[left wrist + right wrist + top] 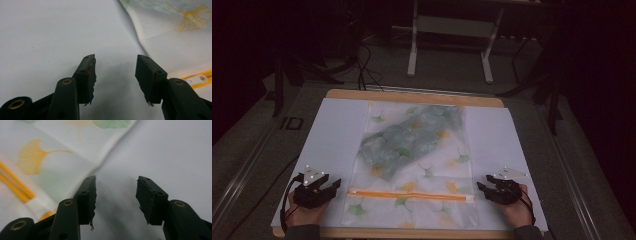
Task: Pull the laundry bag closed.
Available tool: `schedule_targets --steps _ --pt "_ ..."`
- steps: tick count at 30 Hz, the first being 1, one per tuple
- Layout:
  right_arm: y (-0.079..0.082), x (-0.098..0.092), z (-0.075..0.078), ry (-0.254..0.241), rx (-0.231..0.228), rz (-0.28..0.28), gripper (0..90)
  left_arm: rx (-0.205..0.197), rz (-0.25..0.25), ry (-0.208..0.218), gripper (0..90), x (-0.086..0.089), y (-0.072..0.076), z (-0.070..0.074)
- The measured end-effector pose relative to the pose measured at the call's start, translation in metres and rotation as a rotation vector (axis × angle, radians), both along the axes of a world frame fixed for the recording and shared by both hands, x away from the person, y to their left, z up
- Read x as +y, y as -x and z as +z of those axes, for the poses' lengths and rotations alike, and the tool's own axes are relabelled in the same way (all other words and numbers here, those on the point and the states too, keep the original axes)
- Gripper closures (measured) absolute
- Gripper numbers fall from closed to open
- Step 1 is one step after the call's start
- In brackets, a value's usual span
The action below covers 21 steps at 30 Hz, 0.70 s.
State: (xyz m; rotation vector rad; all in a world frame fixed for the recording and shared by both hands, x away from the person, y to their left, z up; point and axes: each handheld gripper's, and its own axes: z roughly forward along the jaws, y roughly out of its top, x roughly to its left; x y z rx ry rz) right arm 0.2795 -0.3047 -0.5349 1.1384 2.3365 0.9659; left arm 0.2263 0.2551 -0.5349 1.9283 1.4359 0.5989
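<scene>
Surface (pixel 337 130): white sheet over a wooden board, pretty dim room all round.
Bag (pixel 414 165): big see-through zip bag with ginkgo leaf prints, lying flat in the middle of the surface, with something greenish and crumpled inside its upper half.
Zipper (pixel 409 194): orange strip running across the bag near the person's edge, a small white end piece at its right.
High view extra: you get the whole layout here, both hands at the near corners, plus a white frame's legs (pixel 413 45) on the floor beyond.
Left tongs (pixel 333 186): just beside the bag's left edge, resting low on the white sheet, spread apart, nothing in them.
Left gripper view extra: close-up of the gap between the pads (pixel 88 77), bare white sheet under it, bag edge and a yellow leaf off to the right.
Right tongs (pixel 481 186): just beside the bag's right edge, also spread, holding nothing.
Right gripper view extra: the bag corner sits left of the tongs, and the orange zipper shows too.
</scene>
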Motion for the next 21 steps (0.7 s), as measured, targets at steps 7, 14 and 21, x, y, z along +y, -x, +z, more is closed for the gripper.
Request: schedule_targets --steps 7,14,21 --pt "0.002 0.004 0.001 -0.001 -0.011 0.020 51.8 0.011 -0.016 0.002 49.5 0.000 0.000 0.001" --pt "0.005 0.010 0.006 0.001 -0.022 0.050 51.8 0.009 -0.014 0.011 50.5 0.001 0.001 0.003" --pt "0.007 0.019 0.009 0.002 -0.026 0.083 51.1 0.014 -0.022 0.011 52.6 0.002 0.001 0.004"
